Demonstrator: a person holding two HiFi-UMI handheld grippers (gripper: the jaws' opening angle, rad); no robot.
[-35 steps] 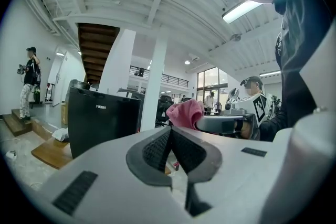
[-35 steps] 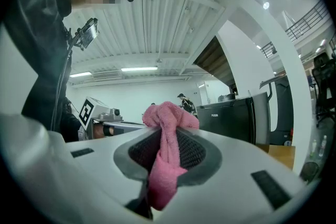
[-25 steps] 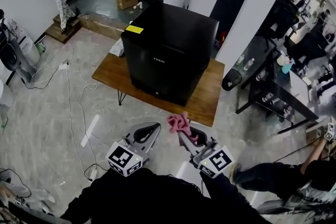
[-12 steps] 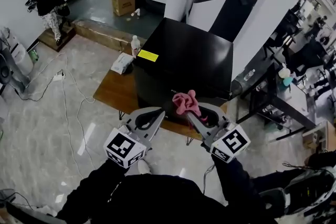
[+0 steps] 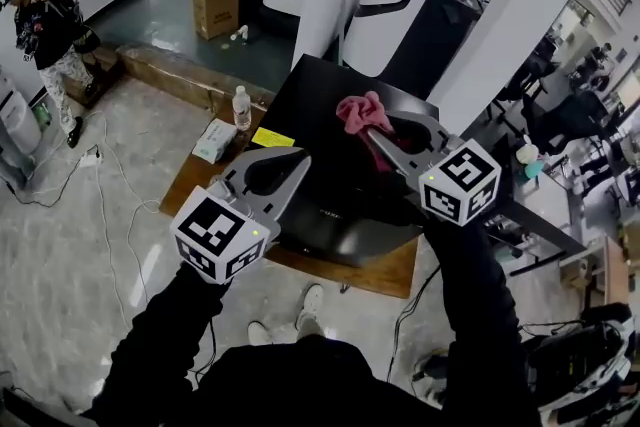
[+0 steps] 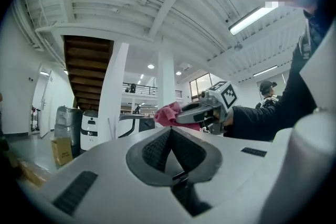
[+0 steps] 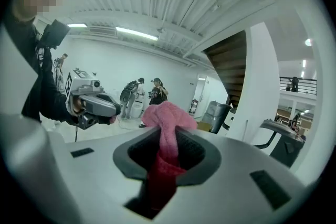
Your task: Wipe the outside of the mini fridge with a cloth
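The black mini fridge (image 5: 330, 185) stands on a low wooden table (image 5: 195, 177), a yellow label (image 5: 266, 137) on its top. My right gripper (image 5: 373, 131) is held up in the air over the fridge top and is shut on a pink cloth (image 5: 358, 109), which bunches out past its tips (image 7: 167, 115). My left gripper (image 5: 302, 160) hovers beside it to the left, shut with nothing between its fingers. Both grippers point level across the room. The left gripper view catches the right gripper (image 6: 181, 113) with the cloth (image 6: 167, 114); the right gripper view catches the left gripper (image 7: 113, 109).
A water bottle (image 5: 241, 106) and a white packet (image 5: 214, 140) lie on the table left of the fridge. A cardboard box (image 5: 213, 7) sits behind, a person (image 5: 45, 20) stands far left, cables (image 5: 100, 185) trail on the floor, and black desks (image 5: 540, 205) crowd the right.
Both grippers rose from near floor level to above the fridge top, the right one carrying the pink cloth. The head view moved closer to the fridge.
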